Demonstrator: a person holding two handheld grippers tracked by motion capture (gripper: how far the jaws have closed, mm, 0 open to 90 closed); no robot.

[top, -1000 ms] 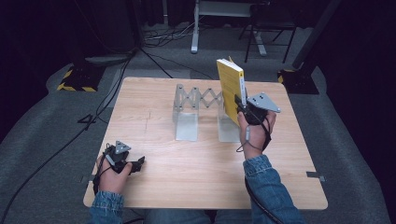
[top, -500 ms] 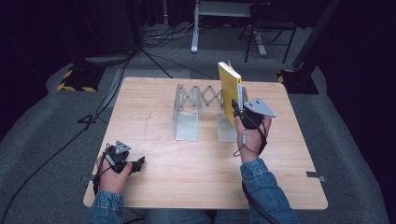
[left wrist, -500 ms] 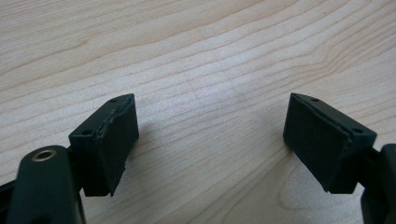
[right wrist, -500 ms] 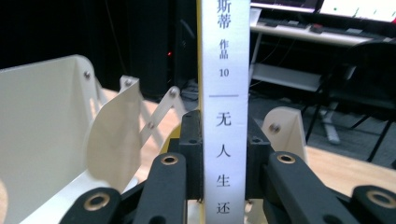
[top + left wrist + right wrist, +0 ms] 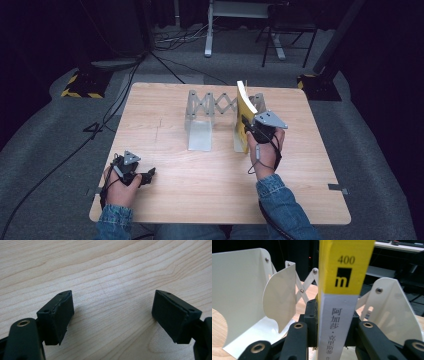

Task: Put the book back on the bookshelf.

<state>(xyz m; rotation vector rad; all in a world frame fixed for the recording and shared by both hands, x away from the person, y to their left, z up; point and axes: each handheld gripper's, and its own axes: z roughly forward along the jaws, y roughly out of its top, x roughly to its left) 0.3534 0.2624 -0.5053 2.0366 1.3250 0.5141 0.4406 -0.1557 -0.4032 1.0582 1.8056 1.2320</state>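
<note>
Evidently the book [image 5: 243, 111] was held upright so that it could go spine-out into the expanding metal book rack [image 5: 210, 107], which stood toward the far middle of the wooden surface [image 5: 210, 175]. The right gripper [image 5: 248, 125] was closed on the book's lower spine; in the right gripper view its two black jaws pressed against either side of the yellow-and-white spine [image 5: 342, 302], a grip that would keep the book vertical and square to the rack's plates. The book stood at the rack's right end, just beside the rightmost plate [image 5: 387, 310], though whether its bottom edge had reached the rack's base could not be told.

The left gripper [image 5: 147, 175] rested near the front-left corner of the surface, well apart from the rack, probably parked because one hand sufficed for a single book. In the left gripper view its jaws stood wide apart over bare wood, holding nothing.

By count: one book, one rack, and two grippers. The rack showed three upright plates in the right gripper view, linked by a scissor lattice [image 5: 217, 102].
</note>
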